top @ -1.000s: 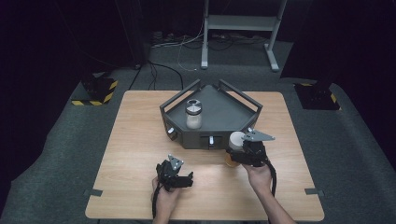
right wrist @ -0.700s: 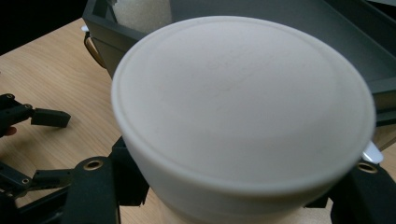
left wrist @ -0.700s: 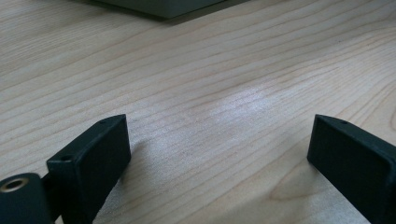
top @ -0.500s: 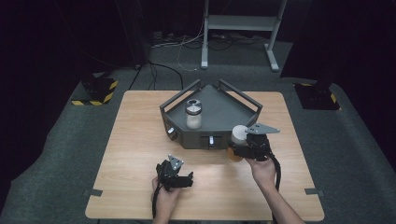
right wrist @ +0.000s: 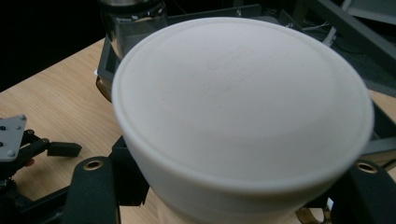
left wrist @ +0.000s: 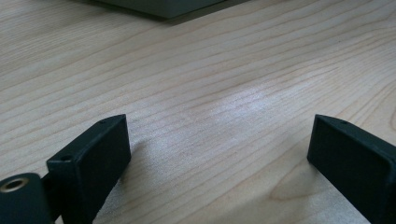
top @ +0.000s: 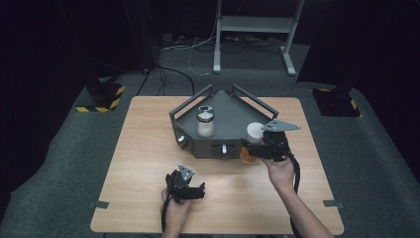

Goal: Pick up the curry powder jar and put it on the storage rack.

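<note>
Right claw (top: 258, 148) is clamped on a white-lidded jar (top: 253, 133), its black jaws pressed against the jar's sides just under the lid. The jar sits at the front right corner of the dark tray (top: 233, 106), partly over the tray's edge, with an orange-brown body showing below the lid in the high view. In the right gripper view the lid (right wrist: 243, 93) is a broad, round, matt white disc with a softly rounded rim.

Inside the tray, left of the held jar and well apart from it, stands a second jar (top: 205, 121): clear glass, pale contents, a metallic cap. Nothing lies between the two jars but bare tray floor. The tray itself is a grey, angular box with low walls, raised bar handles along its back edges and a small knob on its front face.

Left claw (top: 190, 191) rests low over the counter (top: 148, 144) in front of the tray, well clear of it, jaws spread wide and holding nothing; the left gripper view shows bare wood between its two blocky black fingers (left wrist: 93, 158). The counter is pale wood with fine straight grain and a dull sheen.
</note>
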{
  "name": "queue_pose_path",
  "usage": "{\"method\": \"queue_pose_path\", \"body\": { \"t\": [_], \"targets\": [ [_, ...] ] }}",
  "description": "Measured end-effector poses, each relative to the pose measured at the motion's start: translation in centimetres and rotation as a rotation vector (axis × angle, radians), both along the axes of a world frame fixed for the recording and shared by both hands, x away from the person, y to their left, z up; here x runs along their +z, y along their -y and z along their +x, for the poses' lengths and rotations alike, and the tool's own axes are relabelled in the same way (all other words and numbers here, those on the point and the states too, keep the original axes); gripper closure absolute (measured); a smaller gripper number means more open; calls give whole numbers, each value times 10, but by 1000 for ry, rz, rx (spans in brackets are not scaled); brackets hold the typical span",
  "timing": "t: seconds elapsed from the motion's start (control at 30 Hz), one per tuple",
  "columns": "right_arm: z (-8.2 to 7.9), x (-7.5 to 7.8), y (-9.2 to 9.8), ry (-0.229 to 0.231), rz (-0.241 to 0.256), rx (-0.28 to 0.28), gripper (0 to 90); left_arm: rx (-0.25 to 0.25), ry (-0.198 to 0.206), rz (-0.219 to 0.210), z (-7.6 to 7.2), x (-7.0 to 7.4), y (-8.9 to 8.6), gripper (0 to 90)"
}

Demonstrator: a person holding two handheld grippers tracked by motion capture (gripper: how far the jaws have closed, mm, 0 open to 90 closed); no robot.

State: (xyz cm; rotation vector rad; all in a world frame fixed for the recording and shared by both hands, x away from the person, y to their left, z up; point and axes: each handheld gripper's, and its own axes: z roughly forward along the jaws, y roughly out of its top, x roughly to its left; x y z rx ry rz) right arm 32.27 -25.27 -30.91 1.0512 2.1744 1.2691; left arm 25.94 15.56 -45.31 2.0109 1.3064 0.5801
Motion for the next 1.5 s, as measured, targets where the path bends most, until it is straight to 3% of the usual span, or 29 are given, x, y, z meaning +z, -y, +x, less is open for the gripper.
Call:
{"method": "queue_pose_path", "body": {
  "t": [0.7,1.07,1.27,1.5],
  "targets": [
    [21,38,-18,34,1,2,351,1,0,-2,0,0,0,60],
    [40,39,-35,33,-7,-41,351,1,1,-1,0,0,0,60],
    [51,40,-51,37,-45,-69,351,1,2,0,0,0,0,61],
    [62,34,-58,27,-34,-96,351,1,1,0,0,0,0,63]
  ]
}}
